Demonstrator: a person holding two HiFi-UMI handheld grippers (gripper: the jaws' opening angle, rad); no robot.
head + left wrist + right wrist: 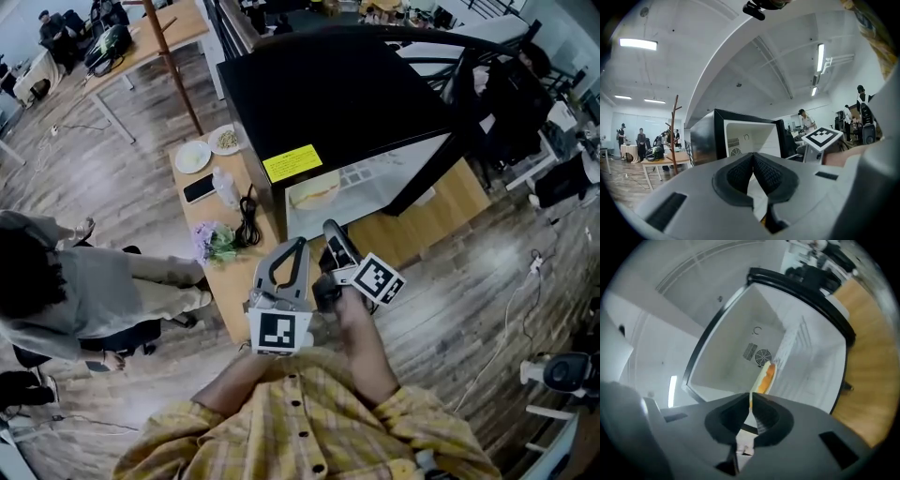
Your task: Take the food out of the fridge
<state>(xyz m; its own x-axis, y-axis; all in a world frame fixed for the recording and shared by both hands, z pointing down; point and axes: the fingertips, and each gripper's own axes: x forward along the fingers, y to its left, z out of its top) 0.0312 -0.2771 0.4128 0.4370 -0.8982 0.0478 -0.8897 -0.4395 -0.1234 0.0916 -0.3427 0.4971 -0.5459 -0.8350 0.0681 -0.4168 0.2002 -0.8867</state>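
We cannot read the yellow label on the fridge; our left tongs are clenched empty, our right tongs pinch the rim of the plate of food.

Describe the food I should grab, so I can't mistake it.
The black fridge stands open on the wooden table. In its white interior lies the food, a pale yellowish piece. It alone is inside; the two plates stand outside on the table.
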